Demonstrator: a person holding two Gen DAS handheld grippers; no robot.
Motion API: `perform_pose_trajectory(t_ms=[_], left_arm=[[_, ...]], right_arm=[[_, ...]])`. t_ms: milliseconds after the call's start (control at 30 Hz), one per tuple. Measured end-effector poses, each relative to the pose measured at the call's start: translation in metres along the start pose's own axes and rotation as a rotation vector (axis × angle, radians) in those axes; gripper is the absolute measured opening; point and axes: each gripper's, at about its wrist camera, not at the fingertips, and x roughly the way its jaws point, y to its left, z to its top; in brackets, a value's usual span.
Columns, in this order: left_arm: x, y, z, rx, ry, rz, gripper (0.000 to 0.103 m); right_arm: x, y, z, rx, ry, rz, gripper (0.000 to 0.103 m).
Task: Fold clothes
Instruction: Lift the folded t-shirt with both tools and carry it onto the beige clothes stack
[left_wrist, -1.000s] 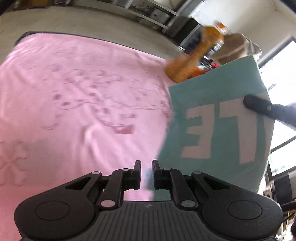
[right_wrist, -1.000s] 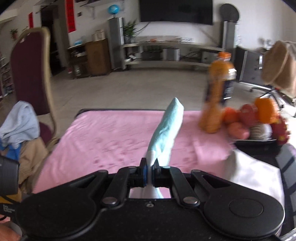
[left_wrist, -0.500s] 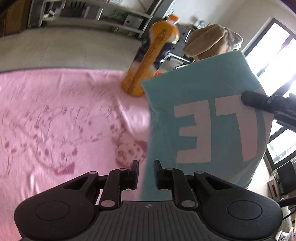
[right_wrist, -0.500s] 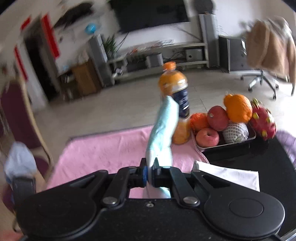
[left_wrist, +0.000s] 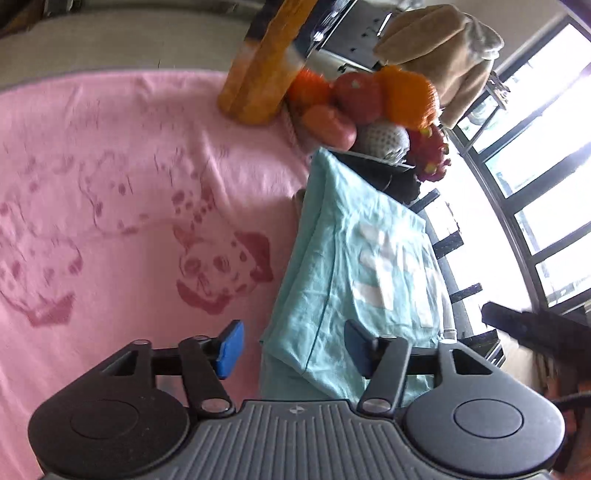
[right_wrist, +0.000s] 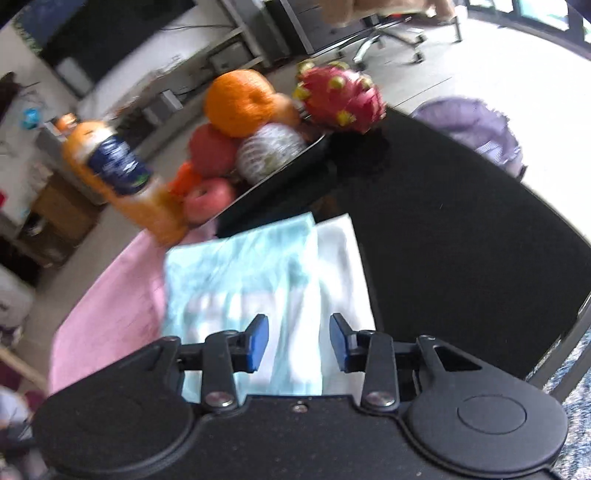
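Both of your grippers stand with jaws wide apart and hold nothing: the left gripper (left_wrist: 291, 347) and the right gripper (right_wrist: 298, 341) each hover just above the near edge of the folded teal shirt (left_wrist: 354, 273). Your shirt lies flat, printed side up, at the right edge of the pink cloth (left_wrist: 122, 206), partly over a folded white garment (right_wrist: 341, 273) on the black table (right_wrist: 461, 236). Beyond it stand the fruit tray (right_wrist: 273, 181) and the juice bottle (right_wrist: 122, 177).
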Motion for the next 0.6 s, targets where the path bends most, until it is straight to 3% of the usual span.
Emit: perform_pose_trajectory(t_ms=[100, 167, 333, 500, 600], left_arm=[[0.010, 0.003, -0.008, -0.027, 0.040, -0.025, 0.062], [0.016, 0.006, -0.013, -0.035, 0.053, -0.032, 0.070], [0.034, 0.016, -0.023, -0.082, 0.087, -0.056, 0.071], [0.045, 0.019, -0.026, -0.050, 0.095, -0.081, 0.060], [0.049, 0.017, -0.026, -0.041, 0.105, -0.094, 0.046]], right_arm=[[-0.003, -0.019, -0.015, 0.038, 0.024, 0.041, 0.036], [-0.005, -0.032, -0.025, 0.063, 0.040, 0.069, 0.036], [0.007, -0.062, -0.047, 0.157, 0.070, 0.109, 0.034], [0.024, -0.078, -0.062, 0.231, 0.066, 0.137, 0.030], [0.031, -0.080, -0.068, 0.249, 0.059, 0.173, 0.030]])
